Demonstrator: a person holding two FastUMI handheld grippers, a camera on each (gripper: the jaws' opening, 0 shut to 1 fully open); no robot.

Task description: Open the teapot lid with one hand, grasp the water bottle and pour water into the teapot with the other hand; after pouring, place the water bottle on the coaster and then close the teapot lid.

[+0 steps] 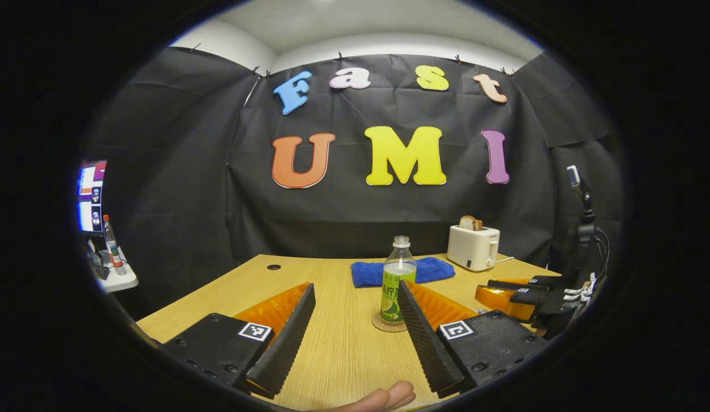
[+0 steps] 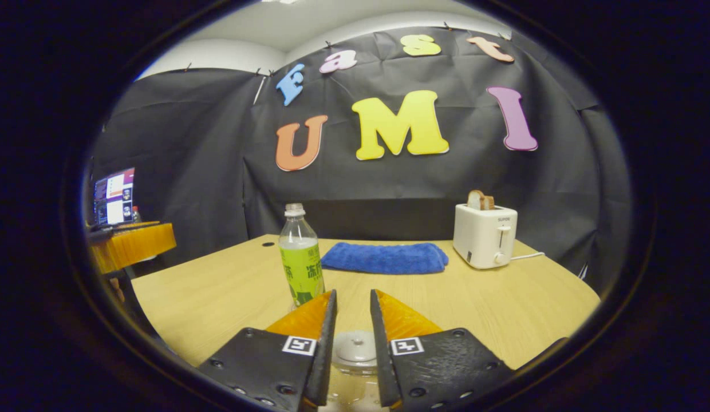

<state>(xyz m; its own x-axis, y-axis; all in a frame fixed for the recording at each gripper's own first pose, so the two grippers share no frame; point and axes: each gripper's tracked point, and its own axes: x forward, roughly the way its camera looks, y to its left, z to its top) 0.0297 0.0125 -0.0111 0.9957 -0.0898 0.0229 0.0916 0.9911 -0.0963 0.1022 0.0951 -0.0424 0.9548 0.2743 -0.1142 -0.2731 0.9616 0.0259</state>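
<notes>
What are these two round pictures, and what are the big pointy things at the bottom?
A person holds a pinching tool, called a gripper, in each hand, and a small camera rides on each one. The pointy things are each tool's two fingers.

In the left gripper view, the left gripper is open wide and holds nothing. Ahead, a water bottle stands on a round coaster. The other tool shows at the right.

In the right gripper view, the right gripper hangs just above the teapot lid. Its fingers are a little apart and I can't tell if they touch the lid.

On the wooden table also lie a blue towel and a toaster with bread in it.
</notes>
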